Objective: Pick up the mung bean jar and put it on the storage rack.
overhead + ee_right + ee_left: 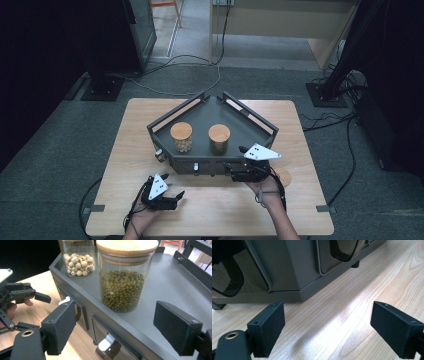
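Two glass jars with round wooden lids stand on a dark grey angular metal rack [260,125] on the pale wood-grain counter [125,150]: a jar of green beans [123,287] and, beside it, a jar of pale round seeds [78,263]. Right gripper [125,327], jaws wide apart and empty, faces the bean jar just ahead, over the rack's front edge above the drawers. Left gripper [327,330], jaws wide and empty, sits low over the counter near the rack's base.
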### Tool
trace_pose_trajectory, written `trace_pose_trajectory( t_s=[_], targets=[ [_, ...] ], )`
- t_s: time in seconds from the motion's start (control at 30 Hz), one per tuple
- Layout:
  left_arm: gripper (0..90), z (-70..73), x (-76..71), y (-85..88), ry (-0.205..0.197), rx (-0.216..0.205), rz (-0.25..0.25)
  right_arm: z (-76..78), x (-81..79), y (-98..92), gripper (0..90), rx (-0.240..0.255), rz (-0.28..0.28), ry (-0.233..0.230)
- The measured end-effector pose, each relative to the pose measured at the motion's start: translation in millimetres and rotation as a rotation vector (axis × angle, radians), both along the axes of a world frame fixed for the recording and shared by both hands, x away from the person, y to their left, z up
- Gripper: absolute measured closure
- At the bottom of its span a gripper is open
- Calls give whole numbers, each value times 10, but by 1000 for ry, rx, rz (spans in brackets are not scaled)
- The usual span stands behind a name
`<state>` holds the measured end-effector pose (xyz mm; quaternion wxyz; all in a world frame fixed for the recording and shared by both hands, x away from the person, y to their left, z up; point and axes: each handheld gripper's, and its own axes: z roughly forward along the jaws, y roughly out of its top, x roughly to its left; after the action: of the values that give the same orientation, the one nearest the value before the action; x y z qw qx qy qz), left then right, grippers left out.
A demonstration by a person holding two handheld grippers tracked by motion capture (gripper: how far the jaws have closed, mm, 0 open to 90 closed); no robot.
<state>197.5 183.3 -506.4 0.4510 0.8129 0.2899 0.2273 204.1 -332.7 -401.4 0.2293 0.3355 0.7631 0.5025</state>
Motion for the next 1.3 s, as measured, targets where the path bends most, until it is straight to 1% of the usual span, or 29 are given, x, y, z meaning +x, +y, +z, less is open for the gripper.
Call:
trace_pose_trajectory(
  t_s=[0.1, 0.4, 0.47, 0.57, 0.6, 0.73, 0.9, 0.97, 1.13, 1.2, 1.3],
  targets=[
    [123, 0, 0, 0, 0, 0, 0, -9, -26, -30, 178, 9, 3, 2],
    [123, 1, 0, -3, 0, 2, -1, -61, -76, -110, 178, 5, 0, 3],
    [123, 1, 1, 0, 0, 1, -1, -85, -88, -144, 178, 6, 4, -6],
    [123, 0, 0, 2, -1, 0, -1, -125, -96, -228, 178, 39, 12, -10],
    [123, -1, 0, 2, 0, -1, -1, -126, -97, -244, 178, 42, 10, -7],
    [123, -1, 2, 4, 1, -2, -2, -128, -108, -288, 178, 38, 8, -2],
    [123, -3, 2, 6, 0, -3, -3, -151, -152, -357, 178, 46, 2, 2],
    [123, -5, 3, 12, 1, -7, -2, -159, -176, -389, 178, 40, 3, -7],
    [123, -1, 5, 8, 2, -3, -3, -191, -213, -464, 179, 56, 2, -9],
    [123, -1, 14, 20, 6, -8, -5, -193, -226, -469, 179, 47, 1, -12],
    [123, -3, 20, 37, 11, -19, 0, -225, -244, -488, 178, 52, 8, -10]
  ],
)
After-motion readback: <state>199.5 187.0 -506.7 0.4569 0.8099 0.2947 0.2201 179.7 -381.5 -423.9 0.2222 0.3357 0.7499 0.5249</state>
